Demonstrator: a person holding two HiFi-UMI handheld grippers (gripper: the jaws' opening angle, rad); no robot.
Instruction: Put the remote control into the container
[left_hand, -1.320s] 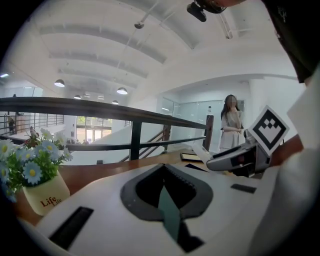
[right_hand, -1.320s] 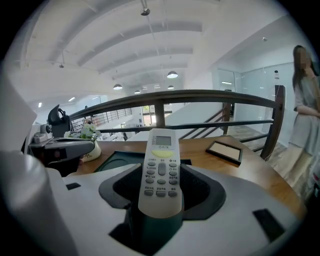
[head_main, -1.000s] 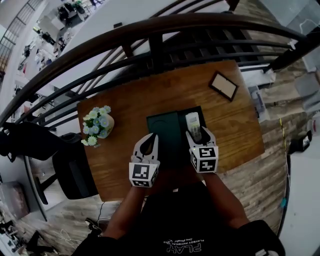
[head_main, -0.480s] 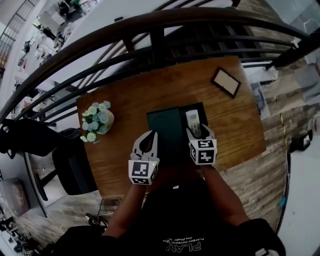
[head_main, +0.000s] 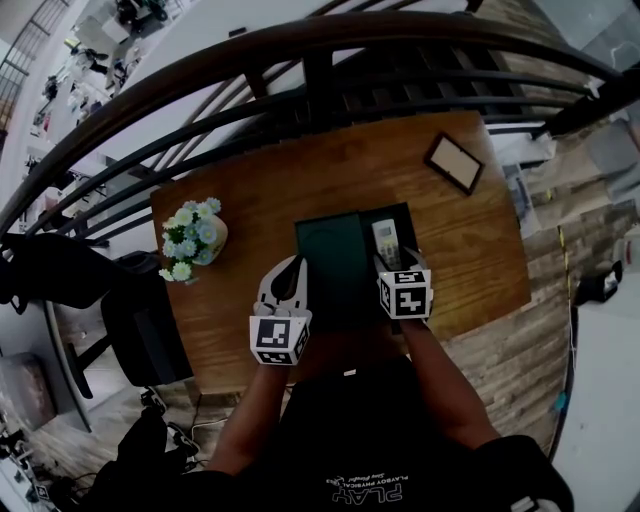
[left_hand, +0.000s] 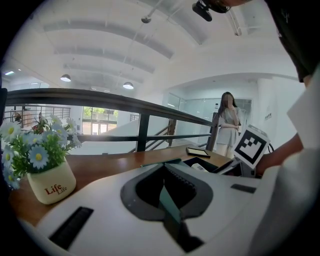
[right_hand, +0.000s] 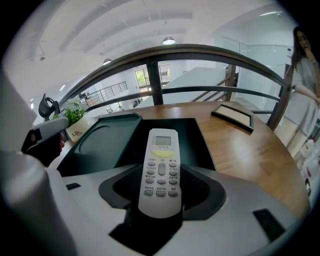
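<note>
White remote control (right_hand: 160, 167) — clamped in right gripper (head_main: 396, 262) | above dark container (head_main: 335, 270) | left gripper (head_main: 290, 268) — jaws together

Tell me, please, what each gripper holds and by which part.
The right gripper holds the remote by its lower end. The left gripper pinches a thin edge of the green lid.

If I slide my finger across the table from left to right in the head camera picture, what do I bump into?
flower pot → left gripper → container → remote control → picture frame
</note>
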